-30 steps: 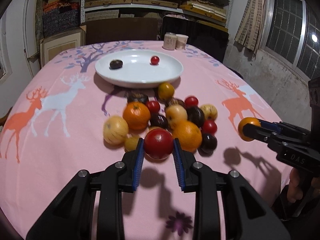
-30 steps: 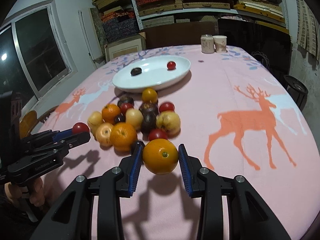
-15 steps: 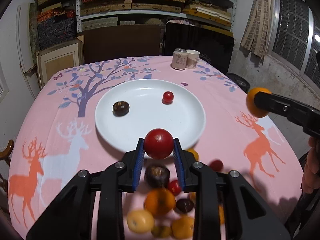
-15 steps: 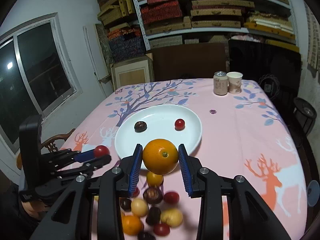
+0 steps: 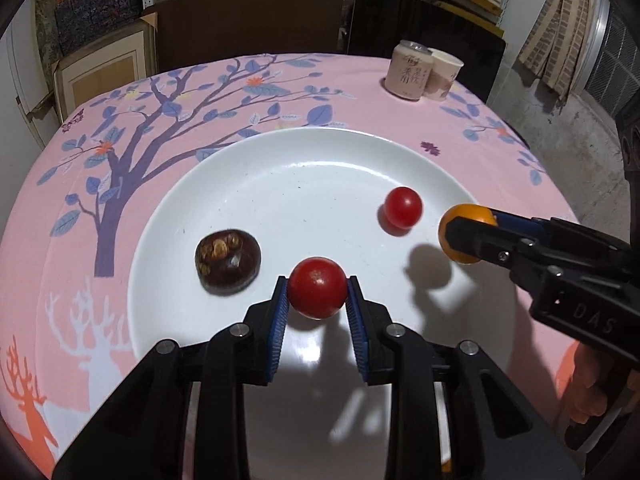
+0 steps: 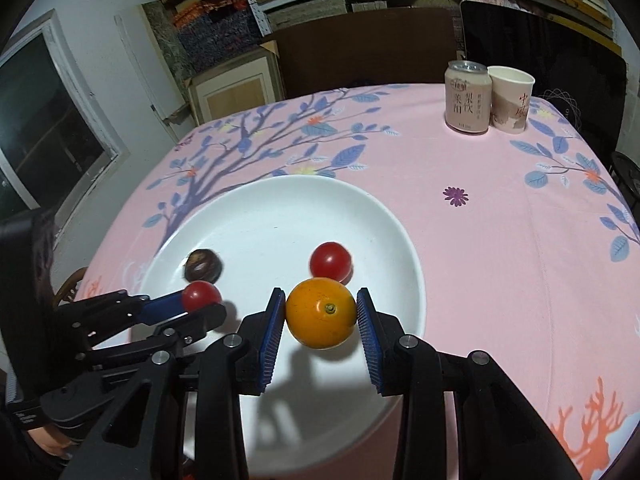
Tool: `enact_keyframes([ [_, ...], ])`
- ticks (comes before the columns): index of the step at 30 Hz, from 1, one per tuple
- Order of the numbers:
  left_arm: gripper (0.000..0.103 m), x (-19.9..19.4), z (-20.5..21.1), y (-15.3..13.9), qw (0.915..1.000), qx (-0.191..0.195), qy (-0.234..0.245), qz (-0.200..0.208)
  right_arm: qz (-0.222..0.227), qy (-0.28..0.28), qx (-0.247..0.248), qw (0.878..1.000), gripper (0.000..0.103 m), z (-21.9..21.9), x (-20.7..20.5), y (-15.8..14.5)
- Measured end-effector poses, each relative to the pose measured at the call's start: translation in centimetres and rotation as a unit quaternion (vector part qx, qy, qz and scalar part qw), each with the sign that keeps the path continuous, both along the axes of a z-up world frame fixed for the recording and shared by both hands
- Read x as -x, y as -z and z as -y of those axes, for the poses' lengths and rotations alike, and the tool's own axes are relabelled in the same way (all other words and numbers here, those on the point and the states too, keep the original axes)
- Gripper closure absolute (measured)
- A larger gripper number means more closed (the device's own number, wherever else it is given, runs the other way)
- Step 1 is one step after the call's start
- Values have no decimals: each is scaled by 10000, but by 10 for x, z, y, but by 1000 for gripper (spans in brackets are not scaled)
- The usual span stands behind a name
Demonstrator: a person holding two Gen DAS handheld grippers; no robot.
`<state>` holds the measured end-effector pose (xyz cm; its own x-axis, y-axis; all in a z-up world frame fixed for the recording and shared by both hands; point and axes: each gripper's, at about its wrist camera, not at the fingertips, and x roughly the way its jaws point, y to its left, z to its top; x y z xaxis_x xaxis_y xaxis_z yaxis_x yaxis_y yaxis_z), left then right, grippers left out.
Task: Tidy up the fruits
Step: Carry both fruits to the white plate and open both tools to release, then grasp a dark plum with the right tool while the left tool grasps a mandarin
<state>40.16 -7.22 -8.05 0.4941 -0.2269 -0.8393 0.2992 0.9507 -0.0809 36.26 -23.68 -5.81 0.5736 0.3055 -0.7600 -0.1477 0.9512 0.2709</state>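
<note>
Two handheld claws hang above a white plate (image 5: pixel 168 216) on a worktop (image 5: pixel 60 240) covered in a pink cloth printed with deer and a tree. The left claw (image 5: pixel 317 300) is clamped on a red tomato (image 5: pixel 317 293), its blue ribbed pads pressing the fruit's widest part, over the plate's 6 o'clock area. The right claw (image 6: pixel 321 314) is clamped on an orange (image 6: pixel 321 313) the same way, above the plate's 4 o'clock side. Lying in the plate are a dark wrinkled fruit (image 5: pixel 227 260) at about 8 o'clock and a small cherry tomato (image 5: pixel 403 207) at about 3 o'clock, well apart from each other. The tomato looks light, smooth and thin-skinned, so it likely bruises or splits under hard pressure; a gentle hold across its middle suits it. The orange seems firmer and heavier, its dimpled peel giving better purchase. Both are round and would probably roll once freed on the glossy plate. A drink can (image 6: pixel 468 97) and paper cup (image 6: pixel 510 99) stand at the worktop's 1 o'clock corner.
</note>
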Motion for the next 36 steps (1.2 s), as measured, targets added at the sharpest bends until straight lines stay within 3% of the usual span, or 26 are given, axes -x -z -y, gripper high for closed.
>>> enact_keyframes([
  [2, 69, -9, 1, 5, 9999, -80, -70, -97, -2, 63, 36, 10000, 61, 1, -7, 6],
  [3, 54, -11, 0, 5, 9998, -73, -116, -123, 41, 77, 37, 10000, 57, 2, -8, 6],
  [6, 37, 1, -6, -9, 9996, -18, -209, 194, 261, 56, -20, 9996, 52, 2, 0, -3],
  [9, 34, 21, -16, -29, 9985, 33, -287, 469, 528, 58, 145, 9985, 51, 1, 17, -21],
  [13, 29, 73, -34, -54, 9964, 216, -269, 778, 665, -26, -35, 9978, 48, 6, 59, -42],
  [15, 15, 108, -43, -62, 9944, 121, -261, 1013, 794, -73, 128, 9967, 44, 5, 93, -50],
  [17, 10, 142, -53, -65, 9918, 84, -311, 1235, 876, -106, 327, 9956, 42, 3, 130, -52],
  [21, 6, 209, -66, -59, 9907, 259, -152, 1328, 902, -320, 274, 9950, 36, -1, 205, -40],
  [26, 5, 278, -76, -32, 9917, 522, -103, 1168, 1204, -402, 733, 9892, 36, -21, 283, -24],
  [30, 5, 317, -74, -23, 9903, 559, -158, 1263, 1334, -535, 780, 9865, 34, -31, 315, -15],
  [36, 5, 340, -78, -15, 9909, 536, -367, 1177, 1133, -389, 717, 9902, 34, -35, 319, 1],
])
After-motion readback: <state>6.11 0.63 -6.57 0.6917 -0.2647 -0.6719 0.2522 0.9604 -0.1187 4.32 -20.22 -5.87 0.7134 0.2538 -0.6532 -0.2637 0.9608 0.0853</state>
